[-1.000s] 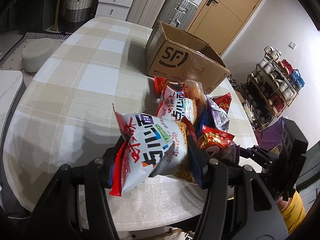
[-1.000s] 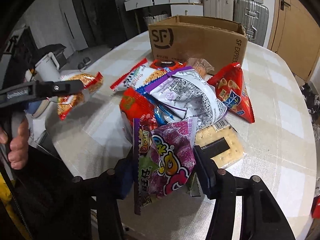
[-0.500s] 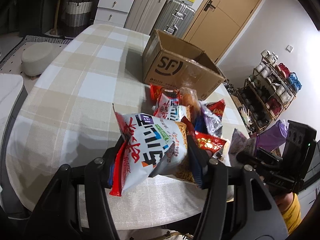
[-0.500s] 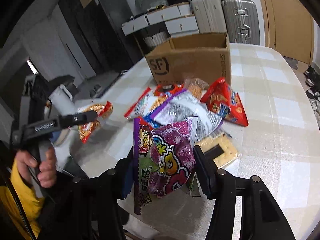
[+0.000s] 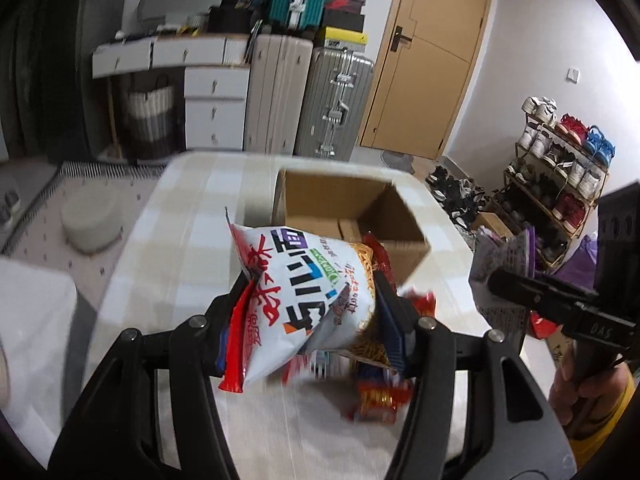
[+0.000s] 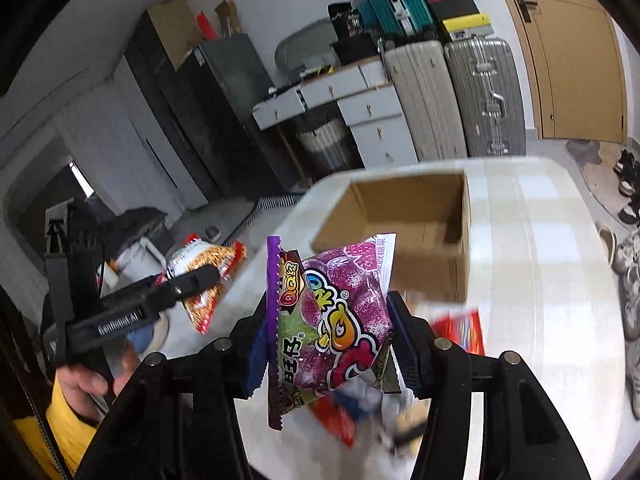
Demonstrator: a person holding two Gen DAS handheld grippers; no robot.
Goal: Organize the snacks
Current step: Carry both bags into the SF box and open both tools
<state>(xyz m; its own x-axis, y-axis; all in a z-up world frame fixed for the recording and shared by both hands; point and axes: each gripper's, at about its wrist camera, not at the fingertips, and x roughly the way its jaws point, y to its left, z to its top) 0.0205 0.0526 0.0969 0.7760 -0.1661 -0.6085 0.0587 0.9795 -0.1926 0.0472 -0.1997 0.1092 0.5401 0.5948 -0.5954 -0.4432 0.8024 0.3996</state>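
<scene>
Cardboard box (image 5: 400, 216) — one, open; each tool pinches one packet: noodle bag (image 5: 304, 296), purple gummy bag (image 6: 336, 320).

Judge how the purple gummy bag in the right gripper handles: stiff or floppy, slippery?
Purple gummy bag, clamped in the right gripper, probably floppy: its film creases between the pads. Glossy film suggests slippery. Likely light, since it hangs without sagging much.

A table (image 5: 168, 248) in a pale checked cloth carried the lot — an open cardboard box (image 5: 404, 256) stood toward its far end, and a blurred heap of snack packets (image 5: 376, 396) lay on the cloth nearer the front edge.
</scene>
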